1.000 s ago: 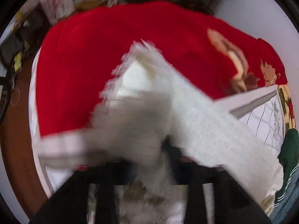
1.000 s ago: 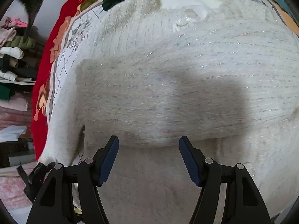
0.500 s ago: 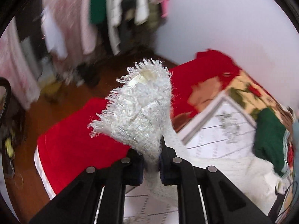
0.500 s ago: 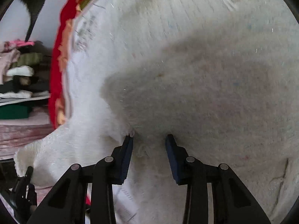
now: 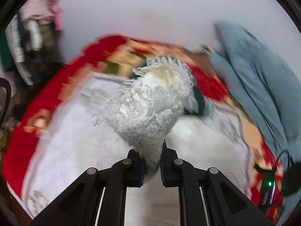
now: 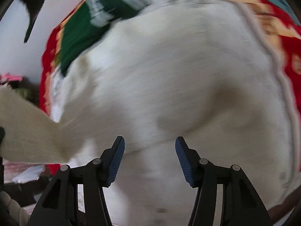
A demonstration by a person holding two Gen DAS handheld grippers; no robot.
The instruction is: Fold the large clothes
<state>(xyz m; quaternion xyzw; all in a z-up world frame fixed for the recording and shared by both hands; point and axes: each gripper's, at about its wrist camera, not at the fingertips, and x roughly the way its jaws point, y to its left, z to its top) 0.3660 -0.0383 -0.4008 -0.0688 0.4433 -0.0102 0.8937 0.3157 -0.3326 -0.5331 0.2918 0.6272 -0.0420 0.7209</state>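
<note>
A large white fuzzy knit sweater [image 6: 169, 75] lies spread over the bed. My left gripper [image 5: 152, 162] is shut on its fringed sleeve cuff [image 5: 160, 94], which stands up from the jaws, lifted above the bed. My right gripper [image 6: 150, 150] is open and empty, its blue pads [image 6: 116, 160] just above the sweater's body. In the right wrist view the sleeve [image 6: 28, 131] stretches off to the left edge.
The bed has a red floral blanket [image 5: 56, 86] and a white patterned sheet [image 5: 75, 141]. A green striped garment [image 6: 84, 28] lies at the far side of the sweater. A blue-grey garment [image 5: 254, 75] lies at right. Clothes hang at far left [image 5: 28, 37].
My left gripper has swung right with the cuff, from facing the room to facing the bed and wall. My right gripper was closing on the sweater half a second ago and has opened.
</note>
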